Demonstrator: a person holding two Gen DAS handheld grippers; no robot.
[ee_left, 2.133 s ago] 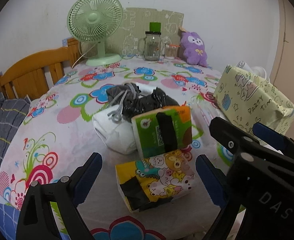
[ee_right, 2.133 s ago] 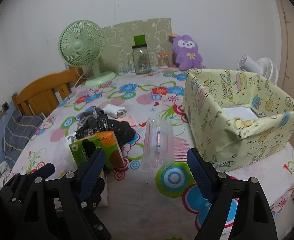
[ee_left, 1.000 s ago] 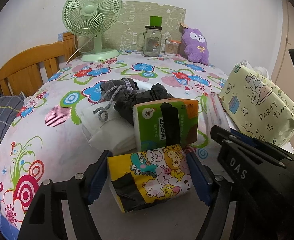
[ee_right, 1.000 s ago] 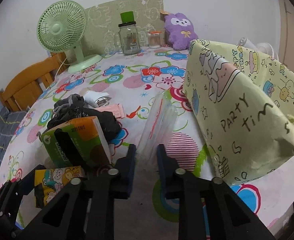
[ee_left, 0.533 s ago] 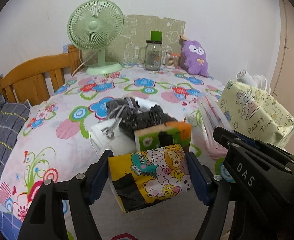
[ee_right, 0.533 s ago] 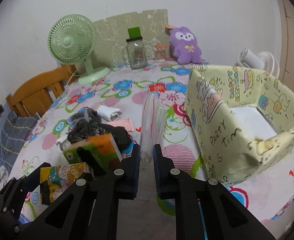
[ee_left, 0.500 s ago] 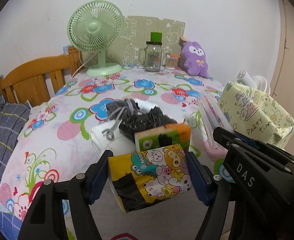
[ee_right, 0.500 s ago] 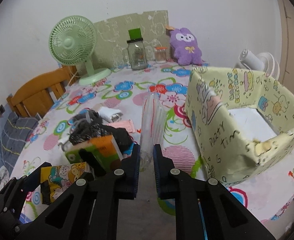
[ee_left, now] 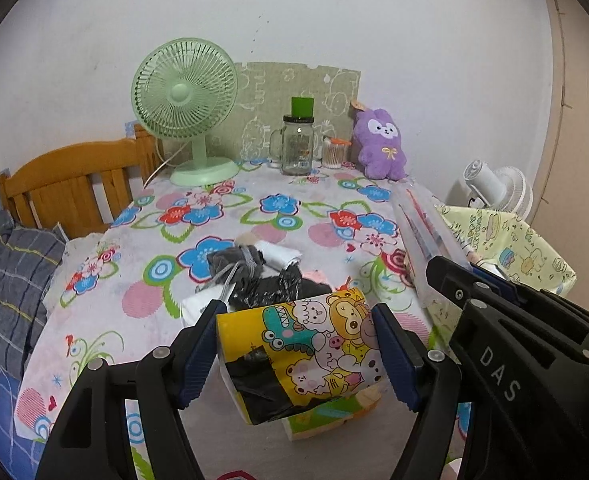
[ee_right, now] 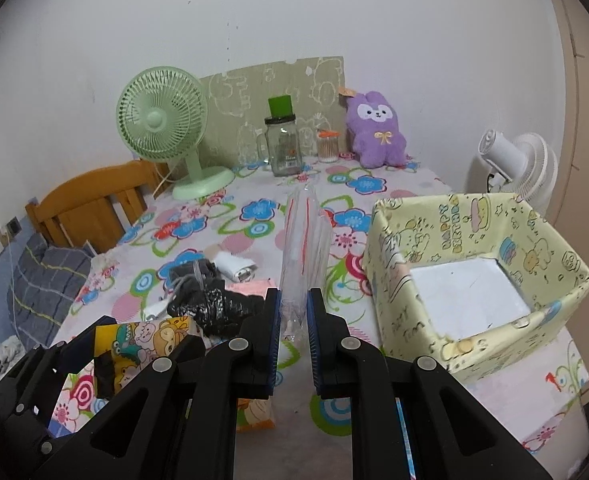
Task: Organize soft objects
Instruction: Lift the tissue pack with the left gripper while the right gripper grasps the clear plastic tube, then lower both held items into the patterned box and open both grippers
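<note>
My left gripper [ee_left: 296,330] is shut on a yellow cartoon tissue pack [ee_left: 314,344], held above the flowered table [ee_left: 198,216]; that pack [ee_right: 142,340] also shows at the lower left of the right wrist view. My right gripper [ee_right: 293,312] is shut on the near end of a clear plastic zip bag [ee_right: 304,248], which sticks up and away from the fingers; the bag [ee_left: 422,232] appears at the right of the left wrist view. A green and orange tissue pack [ee_left: 322,420] lies just below the held pack. Grey and black soft items [ee_left: 254,276] lie mid-table.
A yellow party-print box [ee_right: 478,280] stands open at the right with a white bottom. At the table's far edge are a green fan [ee_left: 186,104], a glass jar [ee_left: 298,144], a purple plush [ee_left: 380,144]. A wooden chair [ee_left: 66,184] is at the left, a white fan [ee_right: 518,168] beyond the box.
Both grippers have risen with their loads: the cartoon pack has come off the table and the zip bag now hangs lifted. The right jaws closed fully on the bag.
</note>
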